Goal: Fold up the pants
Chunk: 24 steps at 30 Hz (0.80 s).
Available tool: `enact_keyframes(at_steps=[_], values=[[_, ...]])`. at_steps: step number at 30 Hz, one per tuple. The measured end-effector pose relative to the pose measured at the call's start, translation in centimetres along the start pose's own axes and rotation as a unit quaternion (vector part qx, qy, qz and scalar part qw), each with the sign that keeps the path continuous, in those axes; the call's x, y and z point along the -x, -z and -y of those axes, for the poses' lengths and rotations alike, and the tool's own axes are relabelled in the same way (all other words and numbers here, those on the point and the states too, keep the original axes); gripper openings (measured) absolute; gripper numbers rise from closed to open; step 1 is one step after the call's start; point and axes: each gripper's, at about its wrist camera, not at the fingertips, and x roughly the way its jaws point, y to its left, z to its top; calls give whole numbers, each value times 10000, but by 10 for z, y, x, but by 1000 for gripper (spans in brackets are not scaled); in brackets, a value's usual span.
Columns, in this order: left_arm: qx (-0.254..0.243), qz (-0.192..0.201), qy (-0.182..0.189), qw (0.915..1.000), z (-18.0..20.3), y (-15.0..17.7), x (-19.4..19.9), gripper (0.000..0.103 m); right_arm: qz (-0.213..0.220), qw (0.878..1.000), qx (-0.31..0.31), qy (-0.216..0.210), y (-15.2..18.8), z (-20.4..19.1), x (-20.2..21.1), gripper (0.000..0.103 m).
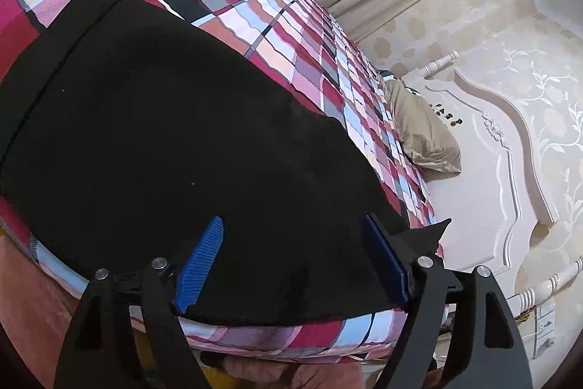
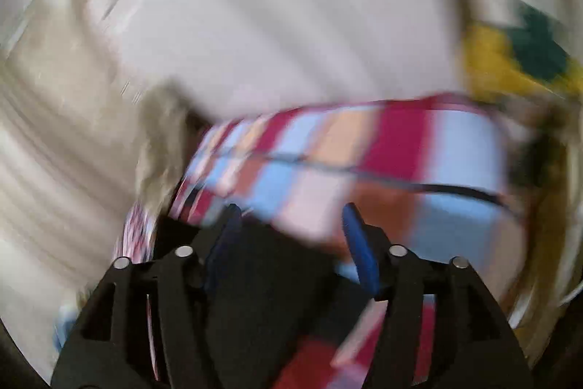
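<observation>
Hovering over the near edge of the pants [image 1: 164, 119], spread flat and black on the checked bed [image 1: 298, 24], your left gripper [image 1: 291, 254] stands wide open and grips nothing; you look between folds, so pick an edge next. The right wrist view is blurred: your right gripper [image 2: 291, 236] seems open, dark cloth below it, apparently unclamped.

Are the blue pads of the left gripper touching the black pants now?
Cannot tell. In the left wrist view the left gripper has its jaws wide apart over the black pants, but no gap or contact shows plainly.
</observation>
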Motion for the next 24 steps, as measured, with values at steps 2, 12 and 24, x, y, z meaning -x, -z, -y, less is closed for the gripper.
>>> enact_keyframes(at_steps=[2, 12, 24], values=[[27, 13, 11, 10000, 1, 2, 0, 77, -403, 9980, 375, -310, 3, -45, -25, 69], [207, -37, -38, 9998, 5, 8, 2, 83, -1831, 9726, 1342, 495, 24, -167, -172, 29], [-106, -283, 400, 9987, 44, 24, -18, 83, -1299, 9746, 381, -1786, -21, -97, -44, 6]])
